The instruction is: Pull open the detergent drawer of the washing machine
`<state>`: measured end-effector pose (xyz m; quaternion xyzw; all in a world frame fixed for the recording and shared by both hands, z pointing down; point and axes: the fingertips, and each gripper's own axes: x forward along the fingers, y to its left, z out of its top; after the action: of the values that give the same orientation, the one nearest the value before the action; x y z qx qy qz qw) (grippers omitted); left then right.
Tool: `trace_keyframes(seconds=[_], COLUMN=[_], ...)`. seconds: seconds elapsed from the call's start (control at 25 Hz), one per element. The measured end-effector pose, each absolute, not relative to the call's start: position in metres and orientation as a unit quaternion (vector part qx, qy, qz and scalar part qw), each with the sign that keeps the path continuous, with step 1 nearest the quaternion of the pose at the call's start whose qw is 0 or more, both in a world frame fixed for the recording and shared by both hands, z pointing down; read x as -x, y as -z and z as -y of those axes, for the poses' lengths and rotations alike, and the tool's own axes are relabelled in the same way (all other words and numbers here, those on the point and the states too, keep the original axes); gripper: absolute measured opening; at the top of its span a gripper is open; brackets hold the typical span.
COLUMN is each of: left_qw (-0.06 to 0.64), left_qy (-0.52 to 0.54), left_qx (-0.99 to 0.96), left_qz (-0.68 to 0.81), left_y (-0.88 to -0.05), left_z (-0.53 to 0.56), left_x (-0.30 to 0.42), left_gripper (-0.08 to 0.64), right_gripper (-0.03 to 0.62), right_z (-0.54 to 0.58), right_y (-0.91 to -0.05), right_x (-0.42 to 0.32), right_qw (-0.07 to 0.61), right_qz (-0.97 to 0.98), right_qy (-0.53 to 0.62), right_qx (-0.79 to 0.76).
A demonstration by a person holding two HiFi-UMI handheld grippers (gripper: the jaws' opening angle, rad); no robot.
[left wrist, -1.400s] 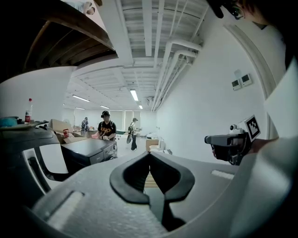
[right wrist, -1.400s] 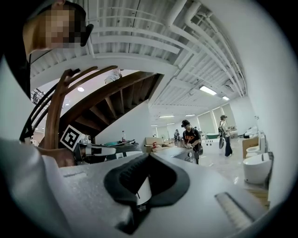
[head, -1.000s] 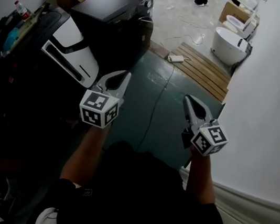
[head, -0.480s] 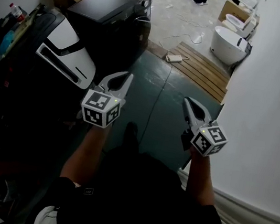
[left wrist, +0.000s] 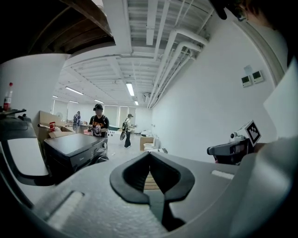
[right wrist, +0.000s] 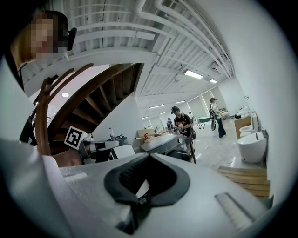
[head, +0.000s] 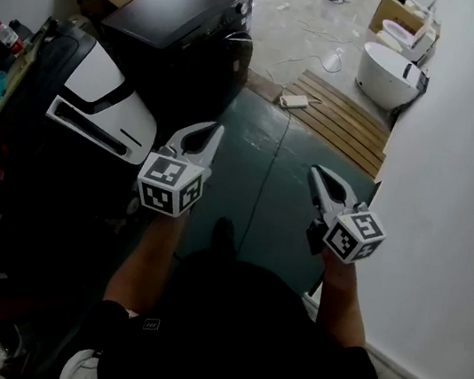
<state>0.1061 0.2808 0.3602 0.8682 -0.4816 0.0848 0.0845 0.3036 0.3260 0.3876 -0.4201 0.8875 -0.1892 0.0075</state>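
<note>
**Not at the washer yet, both grippers closed and empty**

The washing machine (head: 182,8) is the dark box at the far left of the head view, lid up and front facing right; I honestly can't pick out the detergent drawer on it from here, it's all dark on dark; both grippers are well short of it, held out over the green floor

Left gripper (head: 212,130) has its jaws pressed together with nothing in them; same for the right gripper (head: 315,174), pads closed on air

What could go wrong, my guess: shut jaws can't hook a drawer front, so arriving like this just means bumping the panel; whichever one does the pull has to open first; and since the drawer is so hard to see, it'd be easy to grab a knob or trim instead

Room-wise: the near left is crowded by a white-panelled unit (head: 99,98) just beside the washer, so the left elbow has little slack; a cable (head: 263,179) runs along the floor straight ahead, a trip risk; the wooden slatted platform (head: 343,121) and a white bathroom fixture (head: 387,74) sit far right; the white wall (head: 461,195) hems in the right side; the open lane is the green strip between
</note>
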Motion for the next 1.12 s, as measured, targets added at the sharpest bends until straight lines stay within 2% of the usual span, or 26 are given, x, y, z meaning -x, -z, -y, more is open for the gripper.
trace_keyframes(seconds=[0.32,0.76,1.12], left_qw=[0.097,0.109,0.120], left_qy=[-0.083,-0.068,-0.075], left_qx=[-0.869,-0.848,-0.841], left_qz=[0.478,0.514,0.523], left_y=[-0.372,-0.380,-0.389], left_z=[-0.200,-0.141,-0.100], left_x=[-0.067,0.041,0.067], left_gripper=[0.011,0.011,0.011], right_gripper=[0.003,0.003,0.003], right_z=[-0.241,-0.163,-0.113], right_y=[-0.395,-0.386,-0.394], right_x=[-0.253,-0.144,-0.117], right_qw=[-0.007,-0.031,-0.038], right_qz=[-0.891,-0.911,-0.915], right_qy=[0.197,0.191,0.203], right_qx=[0.409,0.365,0.347])
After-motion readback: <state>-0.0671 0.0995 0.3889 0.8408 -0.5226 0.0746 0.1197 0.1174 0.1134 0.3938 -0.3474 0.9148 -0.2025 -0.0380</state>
